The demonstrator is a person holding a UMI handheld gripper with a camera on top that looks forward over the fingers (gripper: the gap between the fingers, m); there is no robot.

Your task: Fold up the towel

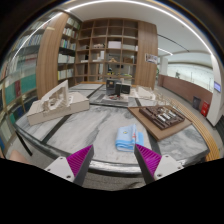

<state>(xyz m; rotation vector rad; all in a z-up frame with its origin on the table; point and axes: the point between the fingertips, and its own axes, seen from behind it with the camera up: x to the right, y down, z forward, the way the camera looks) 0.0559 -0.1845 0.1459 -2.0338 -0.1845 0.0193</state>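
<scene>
Gripper view, wide-angle, looking across a marble-patterned desk [95, 125] into an office-like room.

Left of frame: tall bookshelves [62, 50] run along the wall. On the desk below them, left of centre, sits a pale wooden model [52, 102] of angled pieces.

Centre: more wooden shelving [108, 48] fills the back wall at upper centre. At the far end of the desk stands a dark object [117, 89]; too small to identify. Lower centre, the light blue towel [128, 138] lies on the desk in a compact bundle, just ahead of the fingers and nearer the right one.

Right of centre: a dark wooden tray [162, 118] holding small dark items rests on the desk, close beside the towel, up and to its right. Upper right: a pale wall with a window strip [188, 72].

Bottom of frame: gripper [113, 157] spread wide, nothing between the fingers. Magenta pads [77, 158] face inward on each side. Both fingers are apart from the towel, with no contact.
</scene>
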